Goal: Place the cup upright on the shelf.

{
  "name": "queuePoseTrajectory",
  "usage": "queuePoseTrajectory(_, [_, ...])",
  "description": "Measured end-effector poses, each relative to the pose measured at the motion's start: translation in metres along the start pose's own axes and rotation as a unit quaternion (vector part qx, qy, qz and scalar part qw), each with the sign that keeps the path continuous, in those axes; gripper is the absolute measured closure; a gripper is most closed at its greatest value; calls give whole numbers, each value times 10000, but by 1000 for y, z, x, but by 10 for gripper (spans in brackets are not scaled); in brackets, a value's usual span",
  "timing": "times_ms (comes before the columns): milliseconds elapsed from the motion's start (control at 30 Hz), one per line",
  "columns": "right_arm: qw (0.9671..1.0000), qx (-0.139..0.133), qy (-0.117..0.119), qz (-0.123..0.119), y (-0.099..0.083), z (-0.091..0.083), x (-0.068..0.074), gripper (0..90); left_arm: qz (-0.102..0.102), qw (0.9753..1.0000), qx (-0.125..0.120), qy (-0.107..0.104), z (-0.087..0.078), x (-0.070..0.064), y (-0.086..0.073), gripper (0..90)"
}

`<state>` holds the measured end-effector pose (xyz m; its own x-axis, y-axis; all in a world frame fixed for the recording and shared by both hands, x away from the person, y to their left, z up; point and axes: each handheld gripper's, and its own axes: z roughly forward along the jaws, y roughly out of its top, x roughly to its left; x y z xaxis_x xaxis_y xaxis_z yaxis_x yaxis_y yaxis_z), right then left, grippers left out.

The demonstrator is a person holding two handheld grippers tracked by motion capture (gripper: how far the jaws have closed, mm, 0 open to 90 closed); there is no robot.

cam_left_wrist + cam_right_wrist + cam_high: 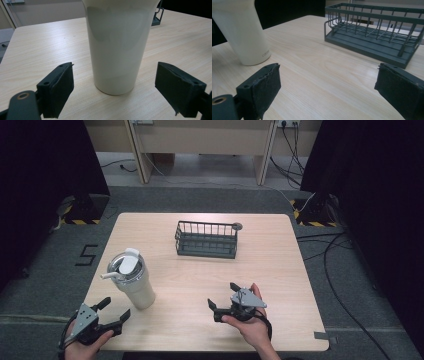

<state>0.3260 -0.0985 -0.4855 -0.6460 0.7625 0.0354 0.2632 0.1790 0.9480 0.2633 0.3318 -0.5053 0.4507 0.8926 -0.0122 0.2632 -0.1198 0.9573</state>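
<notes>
A cream tumbler [132,281] with a clear lid and a white straw stands upright on the left of the wooden table [270,270]. My left gripper [116,310] is open just in front of it; in the left gripper view the tumbler [117,47] stands a little beyond the two spread jaws, apart from both. A dark wire basket [206,239] sits empty at the table's middle back. My right gripper [222,296] is open near the front right, nothing between its jaws. In the right gripper view the tumbler [242,32] is at the left and the basket [375,32] at the right.
A small round grey disc [237,226] lies by the basket's far right corner. Cables [330,255] trail over the floor to the right of the table. Dark curtains hang at both sides, and a desk's legs stand at the back.
</notes>
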Motion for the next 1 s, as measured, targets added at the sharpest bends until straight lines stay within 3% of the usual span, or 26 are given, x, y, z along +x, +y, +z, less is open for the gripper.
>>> queuePoseTrajectory(333, [9995,-20,293,-143,11,16,19,71,35,10000,-5,-51,-1,-2,0,147])
queuePoseTrajectory(700, [9982,-7,535,-255,21,35,29,88,57,10000,5,-65,0,-3,0,147])
queuePoseTrajectory(1000, [9957,-33,841,-398,35,60,47,90,57,9999,-6,-84,0,-3,0,147])
